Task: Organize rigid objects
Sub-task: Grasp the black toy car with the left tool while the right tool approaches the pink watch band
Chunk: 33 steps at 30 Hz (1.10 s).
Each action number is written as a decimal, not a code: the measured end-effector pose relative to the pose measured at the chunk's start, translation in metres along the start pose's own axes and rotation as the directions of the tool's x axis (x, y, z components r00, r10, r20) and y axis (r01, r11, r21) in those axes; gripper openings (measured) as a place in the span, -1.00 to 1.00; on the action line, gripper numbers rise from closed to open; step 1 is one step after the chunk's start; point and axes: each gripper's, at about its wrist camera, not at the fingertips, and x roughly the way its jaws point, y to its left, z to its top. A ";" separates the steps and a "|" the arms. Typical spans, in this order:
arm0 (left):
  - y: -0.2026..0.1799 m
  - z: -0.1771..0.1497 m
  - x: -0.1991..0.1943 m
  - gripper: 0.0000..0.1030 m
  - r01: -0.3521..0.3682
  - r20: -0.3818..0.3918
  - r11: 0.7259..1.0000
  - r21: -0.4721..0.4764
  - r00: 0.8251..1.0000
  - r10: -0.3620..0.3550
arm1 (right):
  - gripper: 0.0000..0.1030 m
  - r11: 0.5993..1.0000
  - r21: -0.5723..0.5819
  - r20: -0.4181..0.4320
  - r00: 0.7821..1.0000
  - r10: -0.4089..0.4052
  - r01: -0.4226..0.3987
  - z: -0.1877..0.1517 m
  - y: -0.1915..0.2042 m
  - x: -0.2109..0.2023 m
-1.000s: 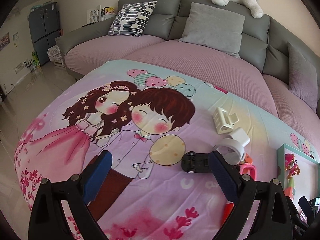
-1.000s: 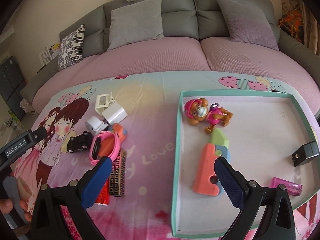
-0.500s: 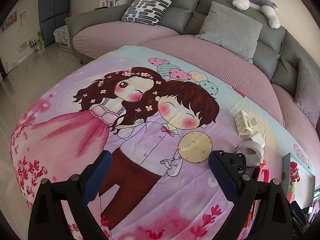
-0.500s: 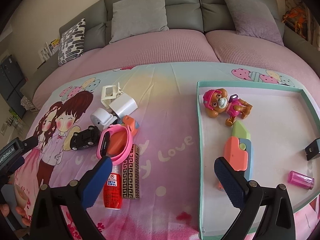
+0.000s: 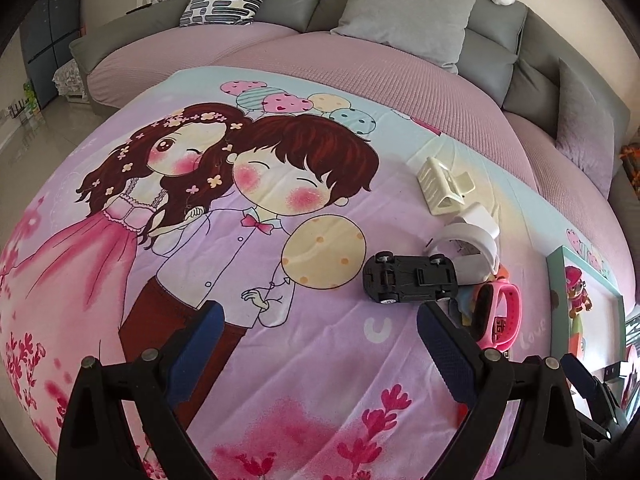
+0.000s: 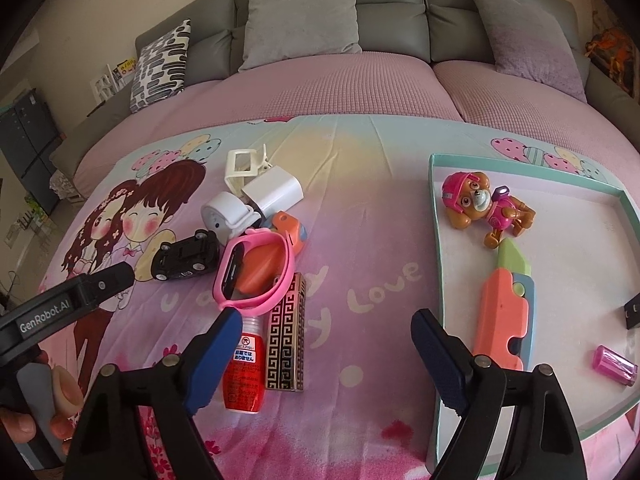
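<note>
Closing on nothing, right claw [image 6: 324, 354] partly hides red bottle [image 6: 245, 372]; left claw [image 5: 318, 338] gapes.

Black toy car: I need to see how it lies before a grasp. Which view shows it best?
The left wrist view: the black toy car lies close and unobstructed, underside and wheels showing. The right wrist view shows it smaller, off to the side.
</note>
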 end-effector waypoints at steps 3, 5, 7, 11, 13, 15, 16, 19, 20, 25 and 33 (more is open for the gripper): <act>0.003 -0.001 0.005 0.89 -0.003 -0.013 1.000 -0.016 1.000 0.003 | 0.71 1.000 -0.011 0.034 0.999 -0.005 0.005 0.002 0.004 -0.005; 0.005 -0.001 0.009 0.89 -0.010 -0.020 1.000 -0.025 1.000 0.010 | 0.71 1.000 -0.018 0.051 0.999 0.006 -0.005 0.004 0.007 -0.007; 0.006 -0.001 0.011 0.89 -0.010 -0.025 0.999 -0.031 1.000 0.009 | 0.70 0.999 -0.026 0.060 0.998 0.019 -0.018 0.005 0.011 -0.005; 0.010 0.002 0.015 0.89 -0.002 -0.022 0.998 -0.058 1.000 0.001 | 0.60 0.998 -0.047 0.050 0.998 0.037 -0.034 0.007 0.022 0.007; 0.012 0.005 0.017 0.89 0.000 -0.022 0.997 -0.077 1.000 -0.001 | 0.60 0.998 -0.049 0.051 0.997 0.052 -0.049 0.007 0.027 0.013; 0.013 0.007 0.020 0.89 0.001 -0.023 0.996 -0.090 1.000 -0.003 | 0.60 0.997 -0.053 0.045 0.997 0.063 -0.061 0.008 0.033 0.020; 0.013 0.008 0.022 0.89 0.002 -0.025 0.996 -0.092 1.000 -0.004 | 0.60 0.996 -0.057 0.043 0.997 0.065 -0.062 0.008 0.036 0.023; 0.011 0.011 0.027 0.89 0.005 -0.031 0.995 -0.096 0.999 -0.008 | 0.60 0.996 -0.069 0.035 0.998 0.056 -0.053 0.008 0.043 0.032; 0.011 0.011 0.028 0.89 0.011 -0.033 0.995 -0.096 0.999 -0.014 | 0.60 0.996 -0.069 0.033 0.998 0.050 -0.048 0.008 0.044 0.035; 0.009 0.015 0.034 0.89 0.035 -0.038 0.993 -0.109 0.998 -0.040 | 0.42 0.999 -0.040 0.028 0.999 0.031 -0.030 0.009 0.043 0.044; -0.013 0.016 0.040 0.89 0.092 -0.048 0.995 -0.040 0.994 -0.094 | 0.21 0.999 -0.032 0.042 0.999 0.028 -0.026 0.010 0.041 0.043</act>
